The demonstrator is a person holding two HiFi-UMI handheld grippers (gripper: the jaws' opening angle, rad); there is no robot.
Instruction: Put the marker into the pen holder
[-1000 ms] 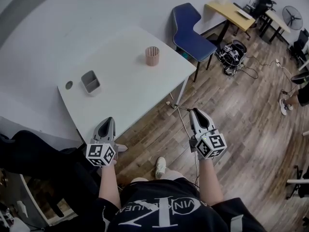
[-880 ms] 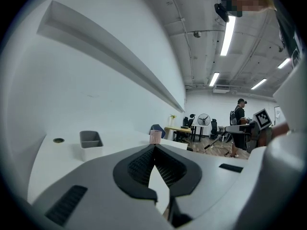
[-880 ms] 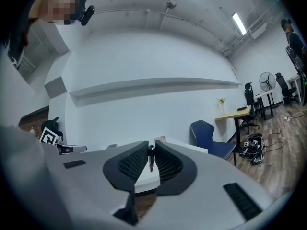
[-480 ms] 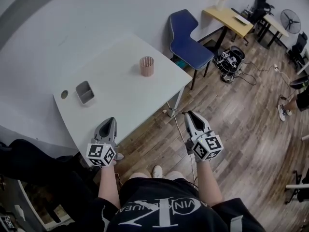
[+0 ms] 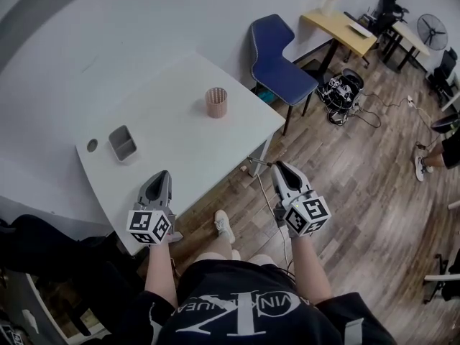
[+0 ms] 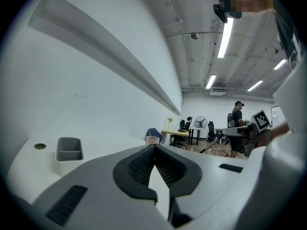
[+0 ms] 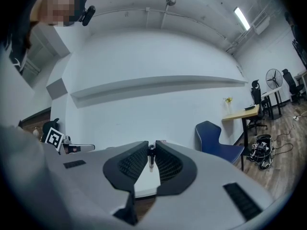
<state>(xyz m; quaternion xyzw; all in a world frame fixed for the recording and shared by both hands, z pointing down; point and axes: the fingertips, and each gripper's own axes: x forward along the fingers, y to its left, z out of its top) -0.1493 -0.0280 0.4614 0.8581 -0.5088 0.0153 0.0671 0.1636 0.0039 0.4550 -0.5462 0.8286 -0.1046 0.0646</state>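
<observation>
A pinkish mesh pen holder (image 5: pixel 215 102) stands upright near the right end of the white table (image 5: pixel 180 149); the left gripper view shows this pen holder (image 6: pixel 152 140) far off. My right gripper (image 5: pixel 278 165) hangs over the floor just off the table's near right corner, shut on a thin dark marker (image 5: pixel 257 162) that sticks out leftward. Seen from the right gripper (image 7: pixel 151 146), the marker (image 7: pixel 151 155) stands pinched between the pads. My left gripper (image 5: pixel 161 175) hovers at the table's near edge. That left gripper (image 6: pixel 154 147) is shut with nothing in it.
A grey rectangular box (image 5: pixel 122 143) and a small round hole (image 5: pixel 92 145) lie at the table's left end. A blue chair (image 5: pixel 277 56) stands right of the table, with a wooden desk (image 5: pixel 345 21) and tangled cables (image 5: pixel 338 88) behind it. A person (image 6: pixel 236 119) stands far off.
Both grippers have come closer to the table; the right one with the marker moved left toward the table's corner. The person's foot has stepped forward.
</observation>
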